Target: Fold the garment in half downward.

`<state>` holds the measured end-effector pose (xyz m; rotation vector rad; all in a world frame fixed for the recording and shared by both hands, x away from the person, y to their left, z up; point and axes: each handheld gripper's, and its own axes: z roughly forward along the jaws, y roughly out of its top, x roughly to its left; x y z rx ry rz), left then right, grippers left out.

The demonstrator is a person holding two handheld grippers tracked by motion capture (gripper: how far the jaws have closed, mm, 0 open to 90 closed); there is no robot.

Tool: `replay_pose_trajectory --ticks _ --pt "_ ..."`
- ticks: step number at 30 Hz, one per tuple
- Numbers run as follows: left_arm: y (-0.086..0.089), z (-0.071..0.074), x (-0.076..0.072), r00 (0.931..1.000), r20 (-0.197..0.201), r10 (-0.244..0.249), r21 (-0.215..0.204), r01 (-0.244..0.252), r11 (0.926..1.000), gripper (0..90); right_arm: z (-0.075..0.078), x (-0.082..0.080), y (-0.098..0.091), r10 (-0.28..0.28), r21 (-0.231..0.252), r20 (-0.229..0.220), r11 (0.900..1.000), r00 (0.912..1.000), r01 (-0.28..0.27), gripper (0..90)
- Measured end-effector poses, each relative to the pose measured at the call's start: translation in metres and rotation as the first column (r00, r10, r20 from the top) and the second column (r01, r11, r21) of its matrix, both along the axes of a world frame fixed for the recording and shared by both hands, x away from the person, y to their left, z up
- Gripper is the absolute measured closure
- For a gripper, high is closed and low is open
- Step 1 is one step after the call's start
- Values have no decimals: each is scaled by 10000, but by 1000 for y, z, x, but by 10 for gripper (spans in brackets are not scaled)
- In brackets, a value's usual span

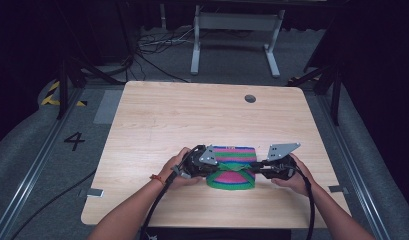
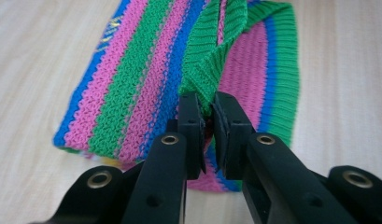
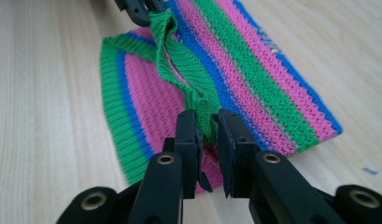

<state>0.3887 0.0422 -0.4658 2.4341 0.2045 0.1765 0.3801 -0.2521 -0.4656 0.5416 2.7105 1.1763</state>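
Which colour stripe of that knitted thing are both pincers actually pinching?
The green ribbed edge band, lifted off the knitted piece. Left gripper and right gripper both clamp it; pink and blue stripes lie flat.

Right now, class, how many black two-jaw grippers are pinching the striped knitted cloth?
2. The left gripper grips the green ribbed edge of the striped knitted cloth at its left side; the right gripper grips that edge at its right.

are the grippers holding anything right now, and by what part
Yes. Both are shut on the striped knit cloth, each pinching its green ribbed edge: the left gripper at one end, the right gripper at the other.
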Motion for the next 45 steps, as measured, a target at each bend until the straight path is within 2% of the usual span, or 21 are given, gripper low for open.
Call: replay_pose_trajectory --ticks 4,10,12,16,19,21,22,25,27,30,31,33,34,35,36,37,38,40,43,44,45 --pt "-3 -1 -7 9999 49 -133 240 132 9996 819 -2 -9 1 124 -115 -55 9999 9999 -125 777" --pt "-2 -8 -8 9999 -38 -129 359 130 9993 818 -5 -16 2 -151 193 -42 9997 9999 152 615" --pt "-2 -9 -9 9999 -64 -125 369 127 9992 818 -5 -16 3 -191 186 50 9996 9998 190 613" --pt "-1 -13 -8 9999 -91 -93 420 97 9991 817 -9 -16 7 -91 282 -93 9996 9999 93 626" --pt "0 -16 -8 9998 204 6 491 -16 9988 815 -19 -16 11 2 58 -388 10000 9992 0 598" --pt "0 -15 -7 9994 350 56 576 -76 9983 815 -20 -16 12 -41 -160 -261 9999 9996 37 614" --pt "-1 -16 -7 9989 455 123 595 -150 9981 816 -20 -15 13 -114 -89 -265 9999 9996 112 614" --pt "-1 -16 -5 9989 433 163 580 -188 9981 811 -20 -15 15 -306 -114 -168 9995 9994 304 642" --pt "1 -16 -3 9994 310 169 448 -182 9988 793 -22 -13 19 -355 -419 116 9985 9993 360 703" --pt "3 -14 -3 9998 185 109 232 -113 9997 774 -20 -13 19 -356 -363 226 9987 9991 364 795" --pt "3 -14 -3 9998 185 109 232 -113 9997 799 -18 -14 19 -340 -346 279 9988 9990 350 838" --pt "3 -11 -5 9995 279 -125 307 116 9995 833 -15 -15 19 -300 -319 388 9990 9988 312 843" --pt "1 -7 -9 9966 771 -305 470 269 9985 842 -12 -16 18 -168 -110 398 9998 9991 172 850" --pt "1 -7 -9 9966 771 -305 470 269 9985 845 -10 -16 17 -114 0 435 9999 9990 114 853" --pt "3 2 -13 9928 1153 -311 347 273 9990 845 -6 -17 17 -119 64 523 9999 9986 115 852" --pt "3 2 -13 9928 1153 -311 347 273 9990 845 -6 -17 17 -119 64 523 9999 9986 115 852" --pt "7 11 -14 9928 1162 -277 -109 292 9995 843 2 -19 15 -31 243 632 9997 9980 16 854" --pt "10 14 -16 9941 1047 -281 -312 315 9990 839 6 -22 15 44 283 668 9996 9978 -63 853" --pt "10 8 -19 9953 817 -521 -65 528 9986 835 8 -25 15 241 220 635 9994 9977 -256 852" --pt "8 0 -22 9958 644 -645 327 625 9975 830 4 -28 15 443 44 481 9990 9979 -445 835" --pt "8 0 -22 9958 644 -645 327 625 9975 825 4 -28 15 443 44 481 9990 9979 -445 835"
